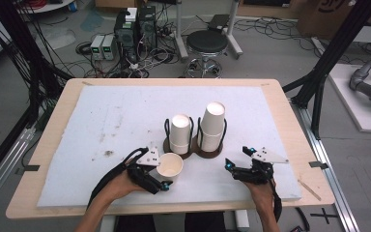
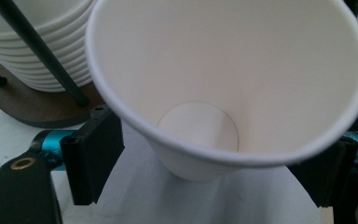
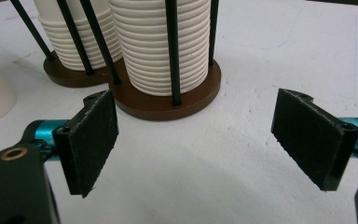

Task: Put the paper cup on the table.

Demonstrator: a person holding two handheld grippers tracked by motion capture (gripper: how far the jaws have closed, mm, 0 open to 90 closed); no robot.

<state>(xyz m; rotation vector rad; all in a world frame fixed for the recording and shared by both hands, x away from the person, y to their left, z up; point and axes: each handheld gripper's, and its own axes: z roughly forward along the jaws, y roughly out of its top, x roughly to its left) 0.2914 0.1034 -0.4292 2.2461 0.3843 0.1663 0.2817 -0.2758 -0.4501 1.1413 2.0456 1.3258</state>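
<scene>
Cup [image 1: 170,165] sits upright between the left fingers [image 1: 160,170], which stand part open at its sides; whether the pads press it I cannot tell. It is just in front of the two stacks [image 1: 180,134] in their holder [image 1: 207,152], near the desk's [image 1: 58,121] front edge. Right fingers [image 1: 236,158] gape wide, empty, with bare mat [image 3: 223,154] before them.

Your wooden table [image 1: 48,145] carries a white foam mat [image 1: 116,121], stained at its left. Beyond the far edge you have a black round stool [image 1: 207,43] on grey concrete floor [image 1: 270,53], computer towers [image 1: 135,29] amid tangled cables [image 1: 159,55], and black frame struts [image 1: 333,53] on either side.
</scene>
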